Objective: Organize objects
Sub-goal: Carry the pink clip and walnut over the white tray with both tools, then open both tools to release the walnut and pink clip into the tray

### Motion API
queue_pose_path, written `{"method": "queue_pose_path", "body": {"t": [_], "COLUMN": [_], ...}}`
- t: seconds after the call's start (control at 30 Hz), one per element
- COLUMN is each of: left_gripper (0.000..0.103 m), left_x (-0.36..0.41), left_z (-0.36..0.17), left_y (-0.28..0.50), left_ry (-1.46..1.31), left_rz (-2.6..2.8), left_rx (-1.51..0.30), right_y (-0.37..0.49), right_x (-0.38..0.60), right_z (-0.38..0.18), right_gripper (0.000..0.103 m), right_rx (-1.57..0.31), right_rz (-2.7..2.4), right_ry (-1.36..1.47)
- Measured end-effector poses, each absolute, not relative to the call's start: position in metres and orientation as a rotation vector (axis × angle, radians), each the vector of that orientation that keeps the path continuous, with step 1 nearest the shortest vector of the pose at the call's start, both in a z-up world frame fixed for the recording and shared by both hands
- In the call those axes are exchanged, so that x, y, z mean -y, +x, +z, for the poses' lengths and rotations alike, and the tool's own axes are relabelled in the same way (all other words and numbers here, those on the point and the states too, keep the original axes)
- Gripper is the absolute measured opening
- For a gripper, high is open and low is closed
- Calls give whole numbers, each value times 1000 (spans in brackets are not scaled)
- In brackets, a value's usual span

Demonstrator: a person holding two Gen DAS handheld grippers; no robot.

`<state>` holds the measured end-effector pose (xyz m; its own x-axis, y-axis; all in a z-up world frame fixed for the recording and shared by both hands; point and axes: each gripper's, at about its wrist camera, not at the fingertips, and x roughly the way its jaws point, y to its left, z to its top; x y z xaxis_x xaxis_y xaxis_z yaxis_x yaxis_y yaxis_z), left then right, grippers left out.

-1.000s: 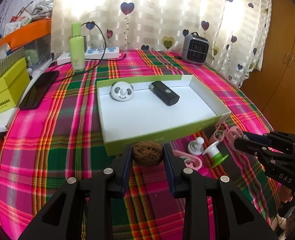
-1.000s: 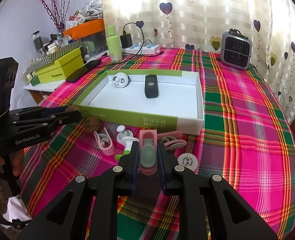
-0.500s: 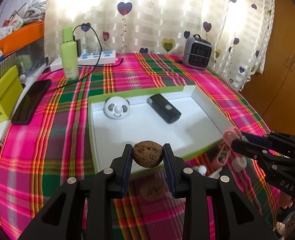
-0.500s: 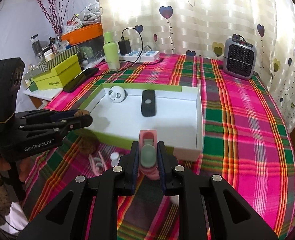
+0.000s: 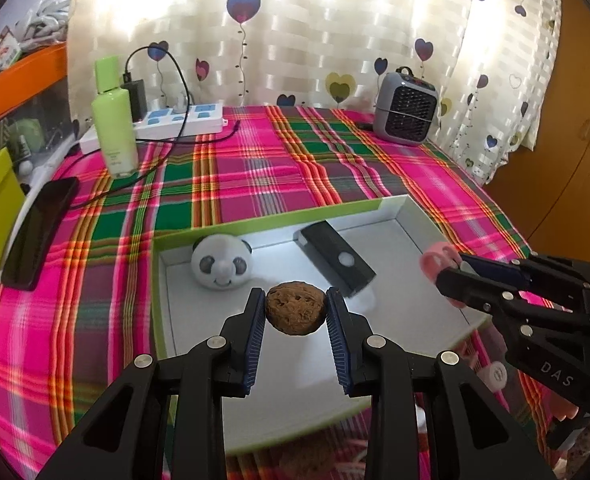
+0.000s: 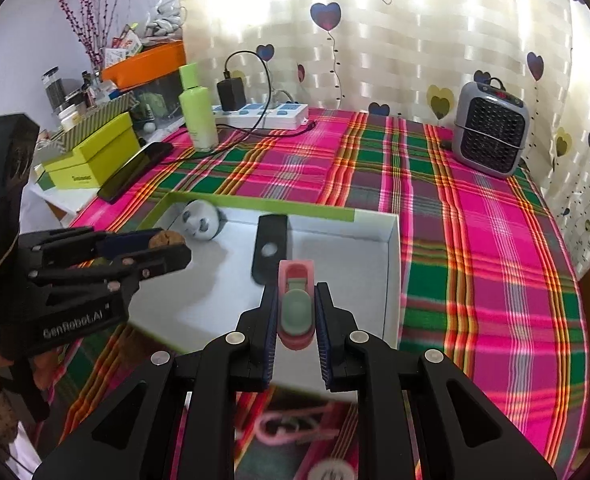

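Walnut (image 5: 295, 314) pinched in the left gripper (image 5: 295, 312), above the green-edged tray (image 5: 411, 216) – the panda toy (image 5: 222, 266) and black remote (image 5: 337, 262) lie by its far edge. Right gripper (image 6: 295, 312) squeezes a pink clip (image 6: 296, 306); only its view shows another pink clip (image 6: 291, 424) on the tablecloth (image 6: 495, 280).

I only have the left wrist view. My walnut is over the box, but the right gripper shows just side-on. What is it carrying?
Observer: The right gripper is shut on a pink clip with a grey-green pad on its top face.
Operator: Is the clip over the box too?
Observer: Yes, it appears over the white floor of the box, just short of the black remote.
Operator: Anything left outside?
Observer: Another pink clip lies blurred on the cloth below that gripper, in front of the box.
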<state>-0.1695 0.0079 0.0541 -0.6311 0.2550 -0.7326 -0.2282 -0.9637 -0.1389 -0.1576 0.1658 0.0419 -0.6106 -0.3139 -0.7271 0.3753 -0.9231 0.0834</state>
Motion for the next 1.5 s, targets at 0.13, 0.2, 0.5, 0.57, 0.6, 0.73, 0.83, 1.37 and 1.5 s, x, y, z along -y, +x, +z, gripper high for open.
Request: {"method": "queue_pose_path", "body": {"t": [0.13,0.2,0.5,0.57,0.6,0.73,0.83,1.37,1.5], "left_gripper": [29,29,29,29,29,29,29,29,30], "left_x": [-10,-10,-12,-13,-14,-16,-17,-17,-18], "left_z": [46,42,27,27,27,26,24,23,23], "left_y": [-189,-196,-220,-222,-224,-228,-230,-231,-229], "left_ry": [-1225,-1239,-1298,-1299,-1301,-1310,-1320,-1333,-1334], "left_rz": [2600,2598,2574,2571,2570,2567,2564,2581,2584], "left_rx": [58,59,81,87,86,73,68,56,57], "right_y": [-178,-187,-217,-222,-224,-230,-234,-240,-239], "right_x": [-167,-166,-164,-162,-162,-162,-163,-164,-163], "right_z": [37,34,22,19,18,13,10,5,4], "right_gripper": [18,18,18,18,18,18,18,19,19], "right_rx": [-54,-44,-53,-60,-62,-56,-57,-57,-56], "right_rz": [-2501,-2499,-2482,-2475,-2472,-2466,-2462,-2468,-2473], "right_ry": [1151,1165,1224,1236,1240,1264,1283,1302,1301]}}
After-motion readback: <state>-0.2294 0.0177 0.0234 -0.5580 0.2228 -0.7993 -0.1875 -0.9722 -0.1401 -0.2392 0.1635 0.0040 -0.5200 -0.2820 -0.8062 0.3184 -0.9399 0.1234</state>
